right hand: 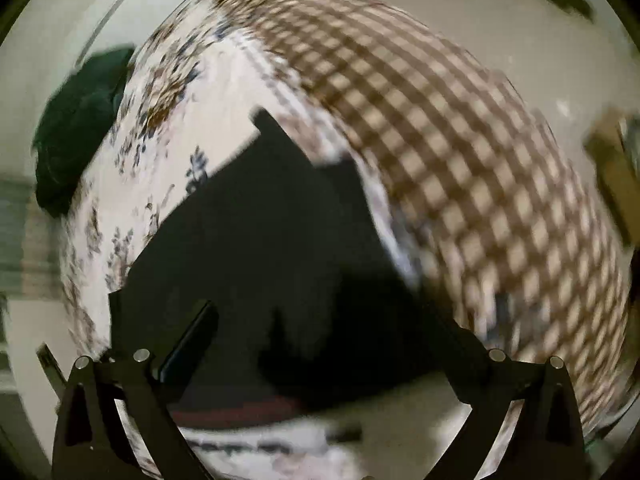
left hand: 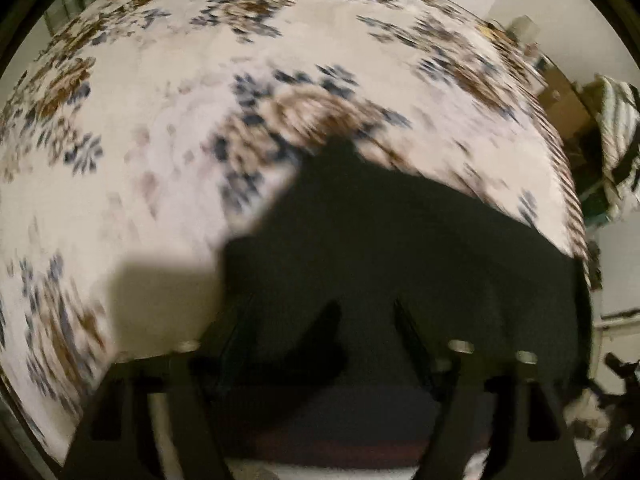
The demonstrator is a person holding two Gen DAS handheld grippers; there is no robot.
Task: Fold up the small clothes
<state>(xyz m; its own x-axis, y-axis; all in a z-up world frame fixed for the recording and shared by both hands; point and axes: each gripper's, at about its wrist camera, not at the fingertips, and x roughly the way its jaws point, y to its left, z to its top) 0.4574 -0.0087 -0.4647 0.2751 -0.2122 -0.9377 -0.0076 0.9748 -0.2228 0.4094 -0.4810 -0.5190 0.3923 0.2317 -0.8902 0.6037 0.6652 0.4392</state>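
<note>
Bedding fills both blurred views: a bed (left hand: 168,128) under a white cover printed with brown and blue flowers, and a brown-and-cream checked blanket (right hand: 460,168) draped over one side. Dark, near-black garment (left hand: 400,248) lies spread on the cover at the bed's near edge, reaching under both pairs of tongs. A dark green cloth bundle (right hand: 76,132) sits at the bed's far edge. Left tongs (left hand: 368,320) stand spread above the garment, apparently gripping nothing. Right tongs (right hand: 332,328) are also spread wide over the garment (right hand: 260,220); contact cannot be told.
</note>
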